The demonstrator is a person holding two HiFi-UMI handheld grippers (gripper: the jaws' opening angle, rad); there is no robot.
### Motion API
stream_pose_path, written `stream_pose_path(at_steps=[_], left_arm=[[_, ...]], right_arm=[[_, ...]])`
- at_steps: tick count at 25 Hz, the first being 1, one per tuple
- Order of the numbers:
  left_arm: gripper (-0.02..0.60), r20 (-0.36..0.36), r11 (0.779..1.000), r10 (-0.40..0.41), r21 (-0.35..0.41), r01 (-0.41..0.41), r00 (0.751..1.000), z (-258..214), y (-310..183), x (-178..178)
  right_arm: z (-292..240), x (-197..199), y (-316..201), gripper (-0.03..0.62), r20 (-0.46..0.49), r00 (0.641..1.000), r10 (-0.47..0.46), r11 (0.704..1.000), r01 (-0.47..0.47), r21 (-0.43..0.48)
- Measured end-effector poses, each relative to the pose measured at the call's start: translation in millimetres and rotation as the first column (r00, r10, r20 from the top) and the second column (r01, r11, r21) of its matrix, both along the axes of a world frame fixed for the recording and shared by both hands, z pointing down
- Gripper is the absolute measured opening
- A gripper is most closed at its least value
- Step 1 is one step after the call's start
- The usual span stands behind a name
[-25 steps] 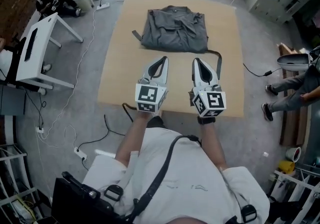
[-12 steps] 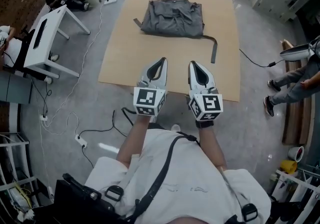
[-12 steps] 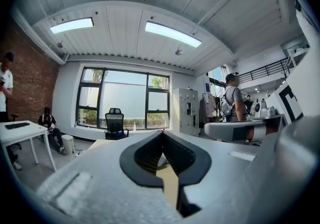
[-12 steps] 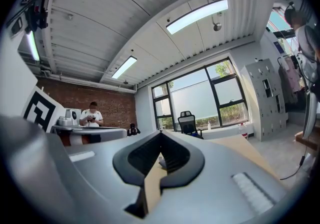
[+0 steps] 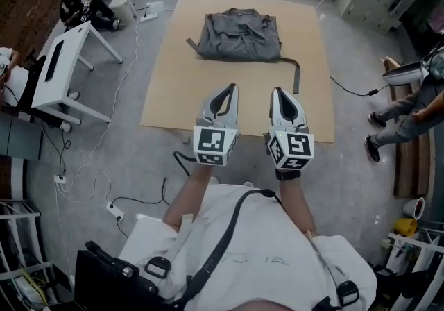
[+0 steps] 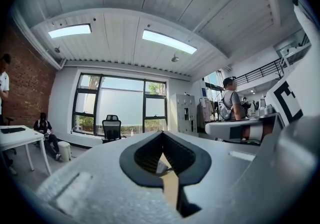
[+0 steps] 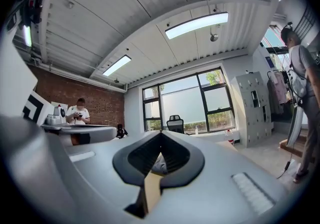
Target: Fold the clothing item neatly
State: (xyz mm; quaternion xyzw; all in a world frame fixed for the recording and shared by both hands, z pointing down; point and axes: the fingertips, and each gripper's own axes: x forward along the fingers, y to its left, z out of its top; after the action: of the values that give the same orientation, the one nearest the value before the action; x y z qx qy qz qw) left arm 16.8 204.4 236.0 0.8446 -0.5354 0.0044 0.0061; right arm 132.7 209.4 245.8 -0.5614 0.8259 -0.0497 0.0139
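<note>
Nearest, the left gripper (image 5: 229,87) and right gripper (image 5: 277,91) hover side by side over the near edge of the bench (image 5: 173,87), each with its jaws closed on nothing. Well beyond them, at the far end, lies the grey clothing item (image 5: 239,37), a rough rectangle whose long axis runs left to right. It looks soft, limp and light, so corners or hems seem the best holds. A strap (image 5: 297,75) trails nearward from its right corner.
</note>
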Motion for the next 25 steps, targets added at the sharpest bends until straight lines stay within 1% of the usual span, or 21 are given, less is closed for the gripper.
stream_pose_path(at_steps=[3,11,16,20,25], left_arm=[[0.0,-0.015,1.0,0.001,0.002,-0.001,1.0,2.6,3.2,-3.4],[0.0,-0.017,1.0,-0.013,0.003,0.013,1.0,5.6,-5.4,-22.8],[0.0,-0.025,0.999,-0.039,-0.003,0.039,0.999,11.4,-6.1,-36.6],[0.0,-0.038,0.999,-0.039,-0.018,0.039,0.999,14.2,-4.6,-38.5],[0.0,-0.034,0.999,-0.037,-0.023,0.036,0.999,16.5,-3.5,-37.7]], right_arm=[[3.2,-7.9,-0.4,0.003,-0.006,1.0,0.005,1.0,-0.005,-0.012],[5.0,-32.3,-5.2,0.003,-0.019,1.0,-0.014,1.0,0.014,-0.022],[7.7,-34.4,-6.1,0.003,-0.02,1.0,-0.016,1.0,0.016,-0.021],[11.6,-34.9,-4.9,0.003,-0.019,1.0,-0.017,0.999,0.017,-0.028],[15.3,-33.6,-2.9,0.003,-0.02,1.0,-0.016,0.999,0.015,-0.036]])
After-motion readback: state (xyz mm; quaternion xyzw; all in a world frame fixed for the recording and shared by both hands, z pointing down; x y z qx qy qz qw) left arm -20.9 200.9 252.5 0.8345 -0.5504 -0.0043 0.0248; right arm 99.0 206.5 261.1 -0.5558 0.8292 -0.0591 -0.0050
